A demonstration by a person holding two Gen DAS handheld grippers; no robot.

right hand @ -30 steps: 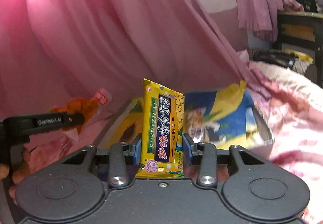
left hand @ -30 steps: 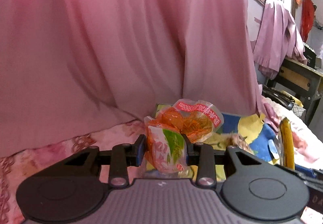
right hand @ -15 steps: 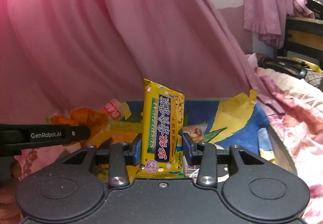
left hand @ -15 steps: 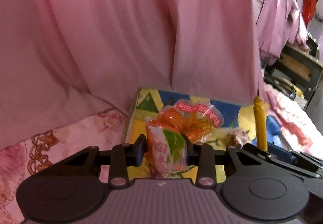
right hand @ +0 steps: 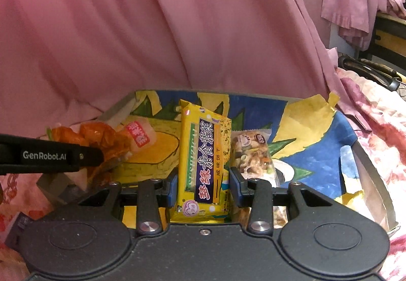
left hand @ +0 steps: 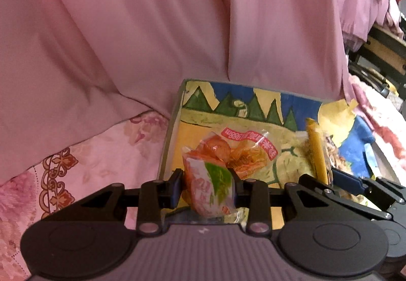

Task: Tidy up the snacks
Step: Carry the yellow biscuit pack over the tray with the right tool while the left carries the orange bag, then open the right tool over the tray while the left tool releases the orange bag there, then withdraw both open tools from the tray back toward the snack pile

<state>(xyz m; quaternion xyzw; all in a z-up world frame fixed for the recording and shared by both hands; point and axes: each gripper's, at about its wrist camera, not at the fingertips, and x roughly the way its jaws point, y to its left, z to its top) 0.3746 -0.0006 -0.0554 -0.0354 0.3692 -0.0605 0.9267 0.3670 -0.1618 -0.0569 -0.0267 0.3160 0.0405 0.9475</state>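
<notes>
I am gripping a crinkly orange plastic snack bag [left hand: 218, 167] in my left gripper [left hand: 206, 186] and an upright yellow biscuit packet [right hand: 203, 164] in my right gripper [right hand: 203, 188], both hanging over the shallow tray with the colourful painted lining [right hand: 317, 134], so each should drop beside the clear mixed-snack pouch [right hand: 251, 154] already lying there.

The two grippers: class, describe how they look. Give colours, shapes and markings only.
Each gripper, left and right, is matte black, with two round discs, silver screws and blue-edged fingers. The left body is ribbed grey-purple, the right one speckled black. The left gripper's side reads "GenRobot.AI" in white. No cables or sleeves are visible.
</notes>
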